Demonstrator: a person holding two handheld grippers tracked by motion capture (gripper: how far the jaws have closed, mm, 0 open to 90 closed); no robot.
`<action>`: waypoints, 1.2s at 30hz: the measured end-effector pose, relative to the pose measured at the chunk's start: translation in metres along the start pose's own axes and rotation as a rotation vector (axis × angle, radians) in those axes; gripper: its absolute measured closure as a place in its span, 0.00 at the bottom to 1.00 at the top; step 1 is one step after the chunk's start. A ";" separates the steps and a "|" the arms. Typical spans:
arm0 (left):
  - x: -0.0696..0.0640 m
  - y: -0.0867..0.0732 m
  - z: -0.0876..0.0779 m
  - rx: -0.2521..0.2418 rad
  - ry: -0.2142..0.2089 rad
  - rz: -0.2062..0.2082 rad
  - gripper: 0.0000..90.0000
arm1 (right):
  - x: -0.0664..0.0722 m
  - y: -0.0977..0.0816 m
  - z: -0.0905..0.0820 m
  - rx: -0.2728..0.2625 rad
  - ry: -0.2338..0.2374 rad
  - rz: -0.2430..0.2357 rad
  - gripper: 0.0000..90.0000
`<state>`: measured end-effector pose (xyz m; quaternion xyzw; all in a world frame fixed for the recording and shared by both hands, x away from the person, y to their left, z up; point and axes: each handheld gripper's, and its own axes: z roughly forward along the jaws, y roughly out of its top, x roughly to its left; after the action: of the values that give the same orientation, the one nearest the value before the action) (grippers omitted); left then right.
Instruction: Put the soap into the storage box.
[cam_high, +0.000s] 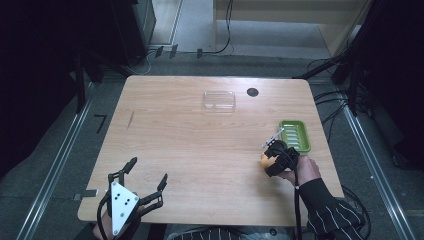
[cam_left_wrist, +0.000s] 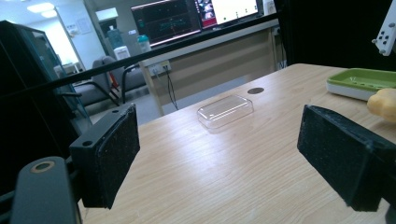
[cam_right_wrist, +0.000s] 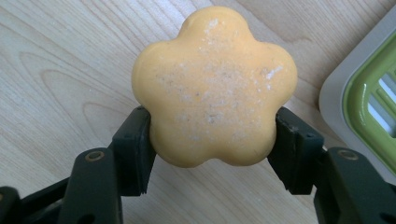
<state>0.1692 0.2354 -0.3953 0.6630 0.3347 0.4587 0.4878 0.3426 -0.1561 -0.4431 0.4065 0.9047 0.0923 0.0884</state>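
1. Soap, orange, flower-shaped bar (cam_right_wrist: 214, 86), sits clamped between the right hand-held gripper's (cam_right_wrist: 212, 140) pads, above the worktop (cam_high: 200, 145).
2. Carry level over the green slatted soap dish (cam_high: 295, 135) just beside it; lower squarely.
3. Left hand-held gripper (cam_left_wrist: 219, 158) gapes wide, holding nothing.

Clear plastic lid (cam_high: 218, 100) at the table's (cam_high: 175, 150) far middle, black round hole (cam_high: 252, 92) beside it

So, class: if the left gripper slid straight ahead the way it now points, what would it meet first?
Probably the clear plastic lid, lying ahead between the open left gripper's jaws on the table; depth is hard to judge.
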 end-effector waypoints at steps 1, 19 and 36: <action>0.000 0.000 0.000 0.000 0.000 -0.001 0.14 | -0.001 0.000 0.000 -0.002 0.000 0.003 0.45; 0.000 0.000 0.000 0.001 0.000 0.001 0.14 | -0.018 -0.005 -0.008 -0.026 -0.044 0.064 0.44; 0.000 0.000 0.000 0.001 -0.001 0.004 0.14 | -0.032 -0.004 -0.016 -0.053 -0.093 0.108 0.45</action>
<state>0.1693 0.2352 -0.3953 0.6641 0.3335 0.4591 0.4867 0.3571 -0.1842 -0.4255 0.4560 0.8736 0.1018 0.1360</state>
